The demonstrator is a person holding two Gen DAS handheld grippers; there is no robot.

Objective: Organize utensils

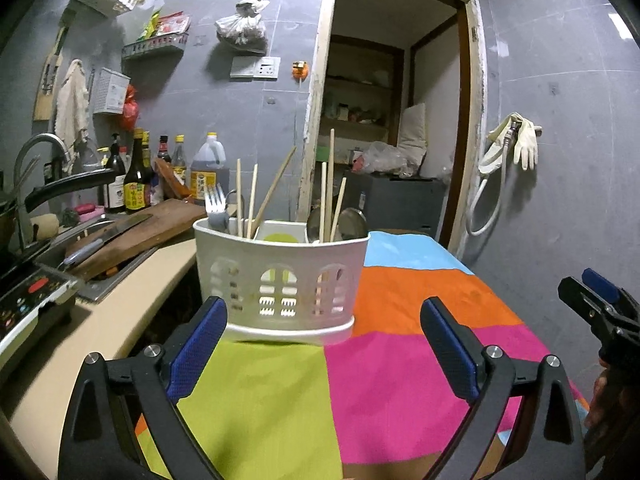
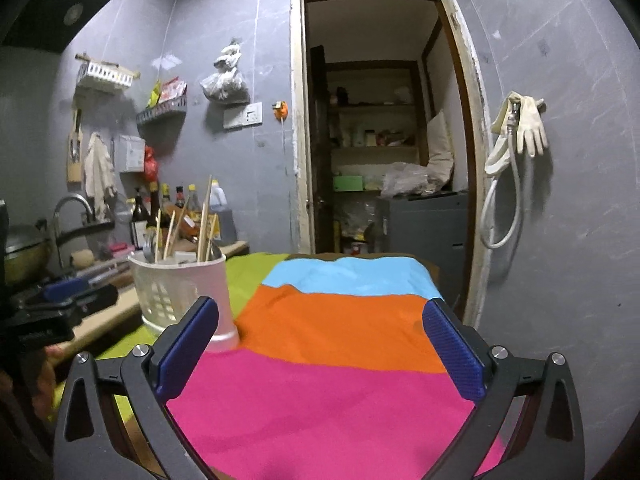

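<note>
Standing among bottles (image 1: pixel 138 178), yellow label (image 1: pixel 203 182) unreadable.

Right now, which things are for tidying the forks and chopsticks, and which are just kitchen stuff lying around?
For the job:
white caddy
chopsticks
fork
spoons
both grippers, open: left gripper, right gripper

Just lying about:
knife on the cutting board
sauce bottles
rubber gloves
hanging bag

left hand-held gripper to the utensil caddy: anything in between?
Nothing: only bare green cloth lies between the left hand-held gripper and the white caddy, per the left wrist view.
</note>
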